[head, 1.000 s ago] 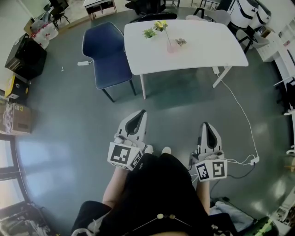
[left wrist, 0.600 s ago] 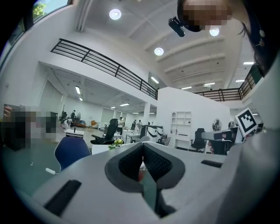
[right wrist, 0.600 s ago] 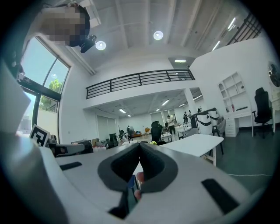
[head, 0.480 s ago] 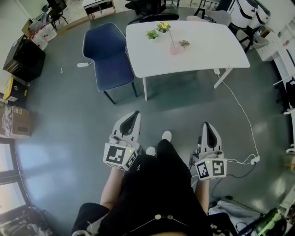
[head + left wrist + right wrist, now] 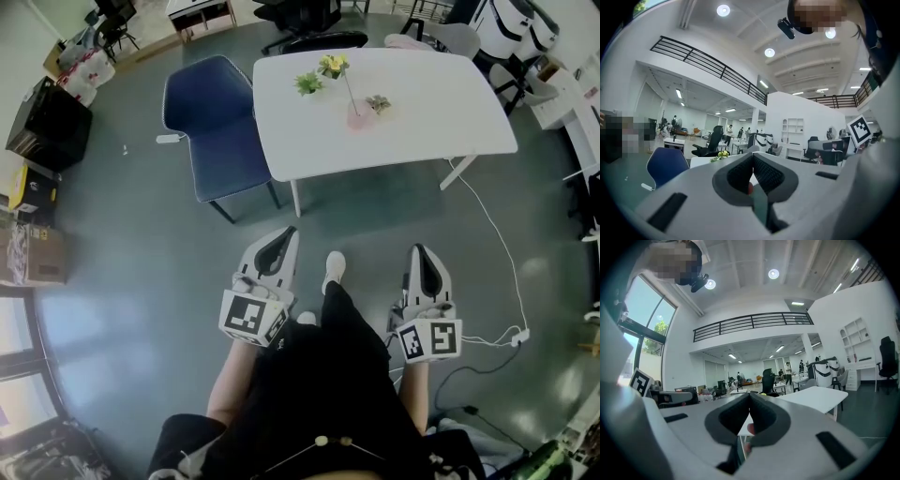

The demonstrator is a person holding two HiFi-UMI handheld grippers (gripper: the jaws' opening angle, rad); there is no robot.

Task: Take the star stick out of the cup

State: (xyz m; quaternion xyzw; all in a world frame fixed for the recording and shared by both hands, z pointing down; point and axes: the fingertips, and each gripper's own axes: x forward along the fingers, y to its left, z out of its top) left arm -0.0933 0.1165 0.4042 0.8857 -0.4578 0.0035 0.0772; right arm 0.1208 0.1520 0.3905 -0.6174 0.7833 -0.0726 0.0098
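Observation:
A pink cup (image 5: 357, 116) stands on the white table (image 5: 422, 122) ahead of me, with a thin stick (image 5: 348, 86) rising from it to a yellow-green top. My left gripper (image 5: 285, 235) and right gripper (image 5: 420, 253) hang low in front of my body, well short of the table. Both are shut with nothing between the jaws. In the left gripper view the gripper (image 5: 752, 157) points toward the table, and the cup is hidden behind the jaws. The right gripper (image 5: 750, 397) shows the table (image 5: 815, 397) to its right.
A blue chair (image 5: 214, 127) stands at the table's left end. A white cable (image 5: 492, 234) runs over the grey floor to a plug at the right. Boxes (image 5: 33, 253) and a black case (image 5: 49, 117) line the left wall. A small plant (image 5: 307, 83) and another small item (image 5: 380, 103) sit on the table.
I have stepped forward, so the table has drawn a little closer. The left gripper swung back and then forward again. Both grippers stayed shut.

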